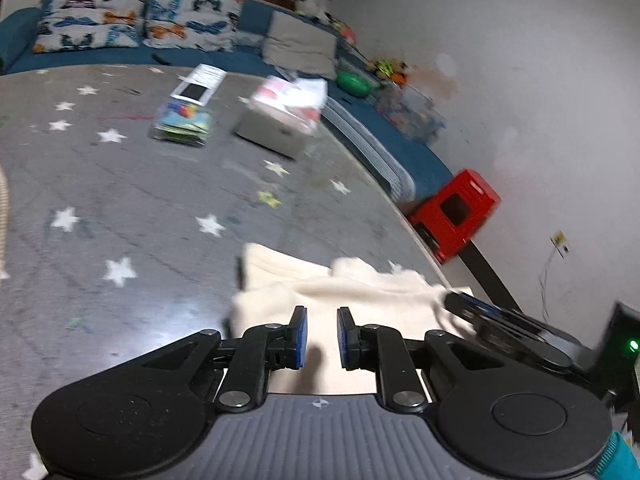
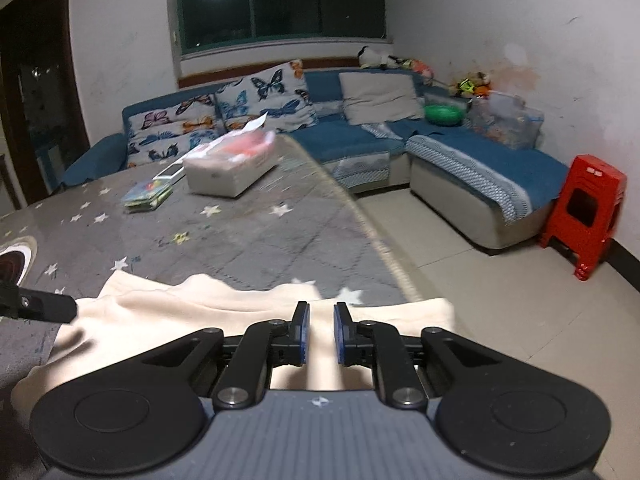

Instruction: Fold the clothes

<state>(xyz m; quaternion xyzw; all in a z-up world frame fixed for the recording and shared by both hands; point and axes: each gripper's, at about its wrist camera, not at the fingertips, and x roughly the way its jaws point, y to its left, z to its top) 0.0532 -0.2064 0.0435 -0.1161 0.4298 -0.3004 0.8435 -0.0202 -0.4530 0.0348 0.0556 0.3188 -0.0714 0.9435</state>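
Your left gripper [image 1: 322,338] hangs over the cream cloth [image 1: 344,292], jaws parted by a narrow gap, blue pads [image 1: 301,336] facing each other. Cloth shows through the gap; whether the pads pinch any of it, you cannot tell from this view

Your right gripper [image 2: 321,334] stands the same: narrow gap, cloth [image 2: 192,308] visible between the pads and below. Grip on fabric cannot be told either

The cloth lies rumpled at the near edge of the grey star-print table [image 2: 240,240], at 6 o'clock in both views. In the right wrist view its right end reaches the table's edge, near 3 o'clock of the gripper

In the left wrist view your right gripper [image 1: 500,320] shows at 3 o'clock, its tip touching the cloth's right end. In the right wrist view a dark tip of your left gripper [image 2: 36,304] enters at 9 o'clock, meeting the cloth's left end

Farther up the table at 12 o'clock: a box [image 2: 228,172] with papers on top, and books [image 2: 148,196] just left of it

Beyond the table: blue sofa [image 2: 460,152], red stool [image 2: 584,216] at 2 o'clock
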